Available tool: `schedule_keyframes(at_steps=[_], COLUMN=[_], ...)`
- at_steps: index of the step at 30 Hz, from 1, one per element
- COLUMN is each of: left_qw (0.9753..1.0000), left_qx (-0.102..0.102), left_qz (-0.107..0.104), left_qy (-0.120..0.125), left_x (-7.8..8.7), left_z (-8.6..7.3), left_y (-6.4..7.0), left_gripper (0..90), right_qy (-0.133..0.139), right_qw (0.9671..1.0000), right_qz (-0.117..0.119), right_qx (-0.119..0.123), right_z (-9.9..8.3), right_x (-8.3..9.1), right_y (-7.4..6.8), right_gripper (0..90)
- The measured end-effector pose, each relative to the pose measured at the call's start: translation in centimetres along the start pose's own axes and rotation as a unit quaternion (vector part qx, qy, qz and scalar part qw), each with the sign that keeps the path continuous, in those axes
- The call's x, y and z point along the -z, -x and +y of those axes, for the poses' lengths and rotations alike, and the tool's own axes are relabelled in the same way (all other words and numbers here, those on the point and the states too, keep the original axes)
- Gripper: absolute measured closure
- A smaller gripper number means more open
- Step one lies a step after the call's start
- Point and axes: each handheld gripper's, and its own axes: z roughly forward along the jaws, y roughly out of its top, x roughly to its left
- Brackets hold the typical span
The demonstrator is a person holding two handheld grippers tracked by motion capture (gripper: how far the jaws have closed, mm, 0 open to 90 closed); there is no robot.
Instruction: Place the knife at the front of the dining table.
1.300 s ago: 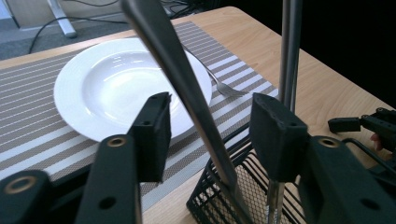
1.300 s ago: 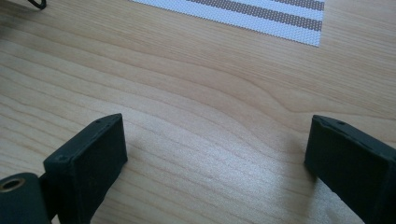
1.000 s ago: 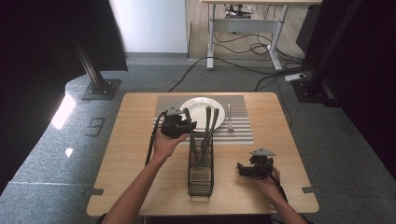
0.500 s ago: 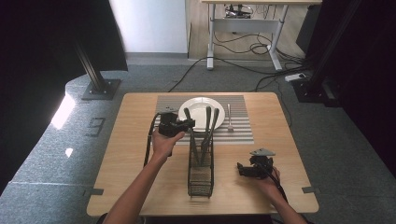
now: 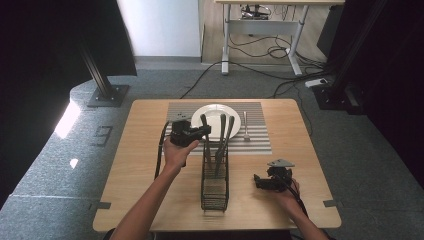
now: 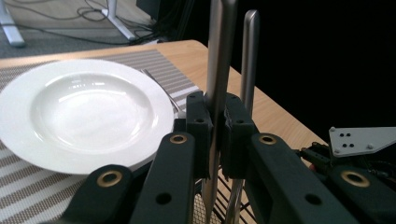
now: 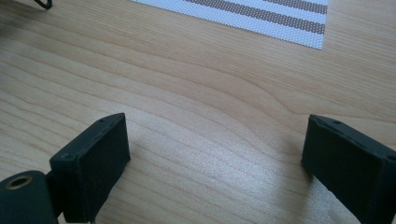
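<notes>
A black wire rack (image 5: 215, 182) stands in the middle of the table with three metal utensils upright in it. My left gripper (image 5: 205, 130) is shut on the leftmost utensil handle (image 5: 203, 121). In the left gripper view the jaws (image 6: 215, 135) clamp that flat steel handle (image 6: 219, 46), and a second handle (image 6: 250, 56) stands just behind. A white plate (image 5: 215, 120) (image 6: 84, 112) lies on the striped placemat (image 5: 260, 145) beyond the rack. My right gripper (image 5: 257, 181) rests low at the table's front right, open over bare wood (image 7: 215, 149).
A single utensil (image 5: 245, 126) (image 6: 159, 88) lies on the placemat right of the plate. A corner of the placemat (image 7: 261, 11) lies ahead of the right gripper. The right gripper's grey plate (image 6: 364, 140) sits beyond the rack. Bare wood lies left of the rack.
My left gripper has edged slightly to the left while staying on the utensil handle. The right gripper has stayed where it was.
</notes>
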Motion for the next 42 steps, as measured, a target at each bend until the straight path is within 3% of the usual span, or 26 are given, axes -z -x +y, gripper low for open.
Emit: schedule_keyframes(at_steps=[8,15,21,26,29,42], left_qw=[0.9992,0.995,0.9921,0.9918,0.9925,0.9952], left_qx=[-0.03,-0.07,-0.078,-0.073,-0.066,-0.031], left_qz=[-0.001,0.0,0.01,0.024,0.039,0.086], left_qy=[0.025,0.07,0.098,0.102,0.094,0.036], left_x=[1.6,5.0,7.7,8.9,9.3,8.1], left_z=[1.6,4.6,6.0,6.0,5.6,2.5], left_y=[1.5,3.4,3.7,3.0,1.9,-2.3], left_gripper=[83.7,83.7,83.7,83.7,83.7,83.7], right_qy=[0.0,0.0,0.001,0.001,0.0,0.0], right_qw=[1.0,1.0,1.0,1.0,1.0,1.0], right_qz=[0.0,-0.001,-0.002,-0.002,-0.002,0.0], right_qx=[0.002,0.002,0.002,0.002,0.0,-0.003], right_z=[0.0,0.0,0.0,0.0,0.0,0.0], right_x=[0.0,0.0,0.1,0.1,0.1,0.0], right_y=[0.0,-0.1,-0.1,-0.1,-0.1,-0.2], right_gripper=[7.7,7.9,8.1,8.2,8.3,8.4])
